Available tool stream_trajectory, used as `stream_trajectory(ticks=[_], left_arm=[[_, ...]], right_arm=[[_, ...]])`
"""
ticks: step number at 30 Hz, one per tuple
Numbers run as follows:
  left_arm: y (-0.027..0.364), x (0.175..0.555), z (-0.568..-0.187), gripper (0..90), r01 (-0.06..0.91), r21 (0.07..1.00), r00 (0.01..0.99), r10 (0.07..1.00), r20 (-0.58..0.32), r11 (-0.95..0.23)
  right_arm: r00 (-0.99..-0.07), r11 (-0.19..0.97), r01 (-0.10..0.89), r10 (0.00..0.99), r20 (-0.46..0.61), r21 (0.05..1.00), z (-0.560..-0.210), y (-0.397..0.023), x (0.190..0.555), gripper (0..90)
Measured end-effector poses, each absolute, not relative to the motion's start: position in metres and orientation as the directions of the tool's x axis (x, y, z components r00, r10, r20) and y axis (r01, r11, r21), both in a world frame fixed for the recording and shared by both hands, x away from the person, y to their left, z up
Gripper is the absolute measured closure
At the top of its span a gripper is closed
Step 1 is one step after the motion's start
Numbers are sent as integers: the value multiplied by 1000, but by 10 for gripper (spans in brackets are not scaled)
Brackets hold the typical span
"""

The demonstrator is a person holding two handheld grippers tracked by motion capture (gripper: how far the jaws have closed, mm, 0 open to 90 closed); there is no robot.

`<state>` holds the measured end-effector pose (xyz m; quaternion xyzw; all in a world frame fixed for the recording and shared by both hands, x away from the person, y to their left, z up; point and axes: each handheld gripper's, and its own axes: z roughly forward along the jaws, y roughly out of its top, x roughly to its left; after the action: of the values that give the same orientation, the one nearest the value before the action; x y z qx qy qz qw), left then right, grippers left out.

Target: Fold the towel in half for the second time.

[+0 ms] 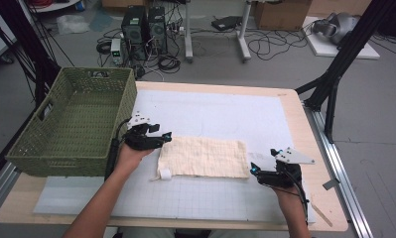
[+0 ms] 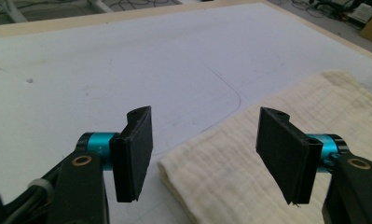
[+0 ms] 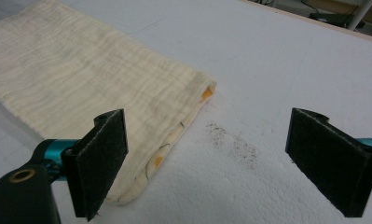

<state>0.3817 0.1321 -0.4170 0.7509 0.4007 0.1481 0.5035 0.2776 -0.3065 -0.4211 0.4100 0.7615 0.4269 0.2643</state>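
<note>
A cream folded cloth (image 1: 203, 157) lies flat on the white mat (image 1: 210, 109) in the middle of the table. My left gripper (image 1: 161, 136) hovers at the cloth's far left corner. In the left gripper view its jaws (image 2: 207, 154) stand apart with that cloth corner (image 2: 230, 172) under the gap, and the pads do not press on it. My right gripper (image 1: 264, 159) rests at the cloth's right end. In the right gripper view it (image 3: 211, 163) is wide open, with the folded cloth edge (image 3: 165, 116) beside the left pad and bare mat between the pads.
A green woven basket (image 1: 61, 161) stands at the table's left, close behind my left hand. The wooden table edge (image 1: 297, 119) runs along the right. Dark specks (image 3: 235, 144) mark the mat near the cloth's end. Cables and computer boxes (image 1: 143, 29) lie on the floor beyond.
</note>
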Motion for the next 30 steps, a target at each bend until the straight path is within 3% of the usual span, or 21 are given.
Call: stream_trajectory(ticks=[2, 11, 30], left_arm=[[130, 388, -420, 456, 472, 860, 634, 753, -178, -195], [129, 402, -440, 432, 538, 808, 609, 774, -174, -242], [125, 399, -447, 760, 500, 774, 690, 719, -85, -388]], right_arm=[[-526, 303, 397, 849, -56, 867, -421, -306, 278, 121], [-526, 301, 405, 849, -49, 863, -423, -308, 278, 122], [-534, 301, 417, 845, -37, 857, -425, -306, 279, 122]])
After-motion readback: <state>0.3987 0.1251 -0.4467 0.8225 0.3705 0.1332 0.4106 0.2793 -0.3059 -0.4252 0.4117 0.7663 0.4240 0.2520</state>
